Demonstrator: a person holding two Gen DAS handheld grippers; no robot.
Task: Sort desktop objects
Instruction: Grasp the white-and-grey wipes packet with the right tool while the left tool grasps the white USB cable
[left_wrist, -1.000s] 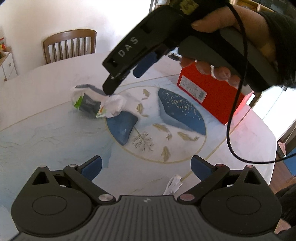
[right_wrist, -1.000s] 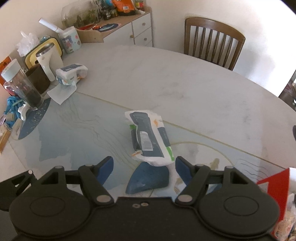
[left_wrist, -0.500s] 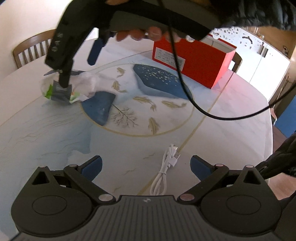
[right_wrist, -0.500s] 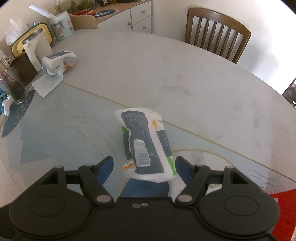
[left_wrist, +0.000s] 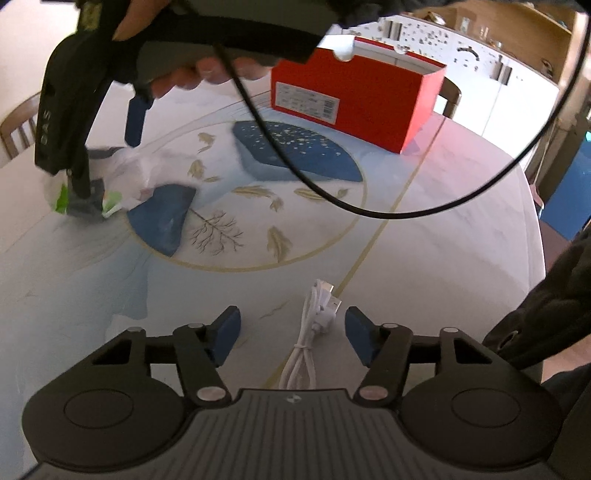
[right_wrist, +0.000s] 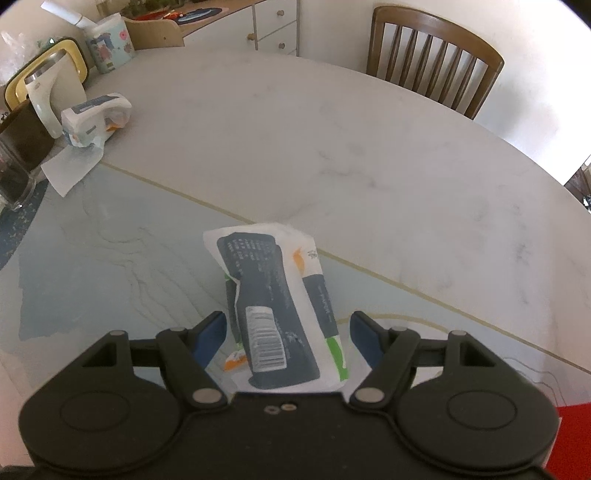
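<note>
- Right hand-held gripper (right_wrist: 286, 339): jaws spread wide, straddling the near end of the tissue pack (right_wrist: 280, 314), which lies flat on the counter (right_wrist: 332, 155); nothing is gripped yet.
- Left hand-held gripper (left_wrist: 291, 338): jaws wide apart and empty, with the coiled white cable (left_wrist: 312, 339) on the counter between them.
- Red box (left_wrist: 354, 99): stands on the far side of the counter, presumably the sorting destination.
- Risk, pack: soft wrapper may crumple or slide out if the jaws close only on the loose end.
- Risk, cable: thin, low coil; the pads (left_wrist: 225, 334) may close above it or catch one loop, leaving the rest to trail.
</note>
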